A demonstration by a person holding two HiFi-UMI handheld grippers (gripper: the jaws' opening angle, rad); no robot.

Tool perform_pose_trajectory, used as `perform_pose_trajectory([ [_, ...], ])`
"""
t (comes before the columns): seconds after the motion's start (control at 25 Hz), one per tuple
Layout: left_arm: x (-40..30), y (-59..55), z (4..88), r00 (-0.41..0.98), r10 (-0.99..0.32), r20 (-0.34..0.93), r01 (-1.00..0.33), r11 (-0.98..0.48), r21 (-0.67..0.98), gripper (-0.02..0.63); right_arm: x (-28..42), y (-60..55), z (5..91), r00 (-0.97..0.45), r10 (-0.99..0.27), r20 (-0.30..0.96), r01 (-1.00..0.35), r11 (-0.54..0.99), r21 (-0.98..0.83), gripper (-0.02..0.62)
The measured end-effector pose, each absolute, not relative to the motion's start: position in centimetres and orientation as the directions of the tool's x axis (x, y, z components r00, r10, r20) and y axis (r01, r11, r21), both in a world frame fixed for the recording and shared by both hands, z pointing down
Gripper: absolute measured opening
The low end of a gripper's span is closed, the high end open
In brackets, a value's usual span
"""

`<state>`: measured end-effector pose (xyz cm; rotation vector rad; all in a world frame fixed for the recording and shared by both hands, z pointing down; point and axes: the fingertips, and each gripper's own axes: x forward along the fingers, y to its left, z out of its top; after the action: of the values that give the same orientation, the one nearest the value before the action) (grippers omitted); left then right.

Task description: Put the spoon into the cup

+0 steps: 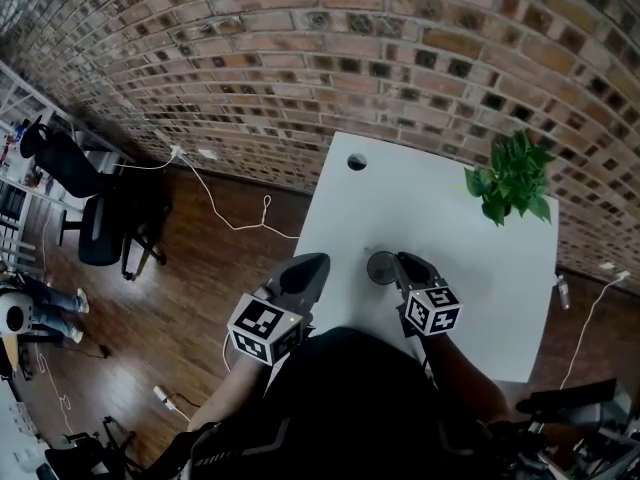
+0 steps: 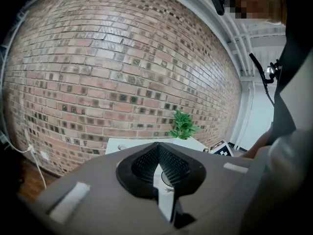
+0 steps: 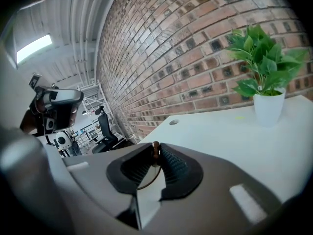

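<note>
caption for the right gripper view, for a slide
Right tool pinches the brown tip of the spoon above a white table; potted plant on it, brick wall behind.

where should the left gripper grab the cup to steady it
Probably the left wall of the cup, just below the rim, coming from the left: it stands upright and open-topped, and the right gripper, shut on the spoon, crowds its right side.

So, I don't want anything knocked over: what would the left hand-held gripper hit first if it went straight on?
Probably the white table, just left of the cup, since the left hand-held gripper tilts down. It might graze the cup; depth is unclear.
</note>
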<state>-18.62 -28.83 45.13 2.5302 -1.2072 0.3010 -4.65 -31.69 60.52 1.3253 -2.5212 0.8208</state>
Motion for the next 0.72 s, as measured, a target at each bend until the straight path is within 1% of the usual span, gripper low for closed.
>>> perform_pose_trajectory([
  [0.6, -18.4, -28.7, 44.8, 0.622, -0.719, 0.311, -0.782, -0.593, 0.192, -0.008, -3.9, -32.1, 61.1, -0.578, -0.701, 0.417, -0.811, 0.438, -0.388, 0.060],
  [0.64, -18.4, -28.7, 44.8, 0.623, -0.719, 0.309, -0.781, -0.594, 0.191, -0.008, -3.9, -32.2, 60.9, -0.578, -0.702, 0.415, -0.811, 0.438, -0.387, 0.072],
  [0.68, -18.4, -28.7, 44.7, 0.624, -0.719, 0.307, -0.780, -0.596, 0.191, -0.008, -3.7, -32.3, 60.6, -0.579, -0.704, 0.411, -0.810, 0.439, -0.389, 0.121],
  [0.72, -18.4, -28.6, 44.7, 0.624, -0.719, 0.306, -0.780, -0.596, 0.191, -0.008, -3.6, -32.4, 60.3, -0.583, -0.706, 0.403, -0.806, 0.440, -0.395, 0.147],
])
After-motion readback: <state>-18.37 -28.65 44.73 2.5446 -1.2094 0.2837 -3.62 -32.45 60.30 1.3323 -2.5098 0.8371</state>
